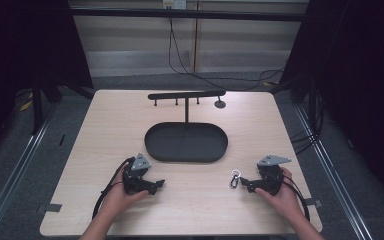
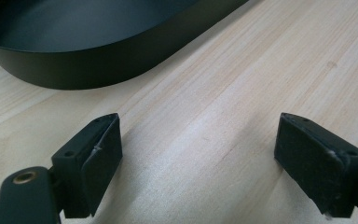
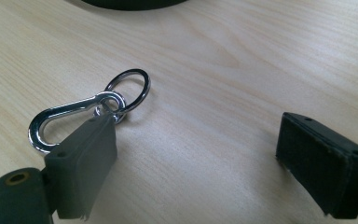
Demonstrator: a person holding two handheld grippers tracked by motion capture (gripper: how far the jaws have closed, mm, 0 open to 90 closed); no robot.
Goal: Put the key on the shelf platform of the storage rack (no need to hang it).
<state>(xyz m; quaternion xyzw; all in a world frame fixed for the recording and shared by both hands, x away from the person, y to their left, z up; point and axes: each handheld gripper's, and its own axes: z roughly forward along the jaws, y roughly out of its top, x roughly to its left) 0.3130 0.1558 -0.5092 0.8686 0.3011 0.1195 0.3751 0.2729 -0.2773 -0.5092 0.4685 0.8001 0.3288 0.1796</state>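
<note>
I have the right gripper (image 1: pixel 243 183) resting low on the wooden table (image 1: pixel 190 200), its jaws spread as wide as they go with nothing pinched between them. The chrome carabiner clip (image 3: pixel 65 122) lies flat on the table just off the tip of one jaw; in the right gripper view that jaw's tip overlaps the clip's swivel eye, though I cannot tell whether it touches it or merely stands in front. In the high view the clip (image 1: pixel 235 178) sits near the front edge, right of centre, between my two grippers but much closer to the right one, and in front of the black oval tray (image 1: pixel 152 145).

The step in hand, as I judge it, is picking up that clip. To do it well I would shift the gripper sideways so the clip sits between the pads rather than outside one of them, keep the jaws low against the wood, and close across the narrow width of the clip's body (not on the loose split ring (image 3: pixel 131 88), which would swing).

In the right gripper view the clip's long axis runs from lower left to upper right, the rounded hook end towards the lower left, the swivel eye and ring at the upper right. In the high view it reads closer to front-to-back, ring end away from me.

The left gripper (image 1: pixel 152 185) rests idle with its jaws wide apart over bare wood, the tray's wall (image 2: pixel 98 70) just ahead of it. The black peg rack (image 1: pixel 186 95) stands behind the tray.
</note>
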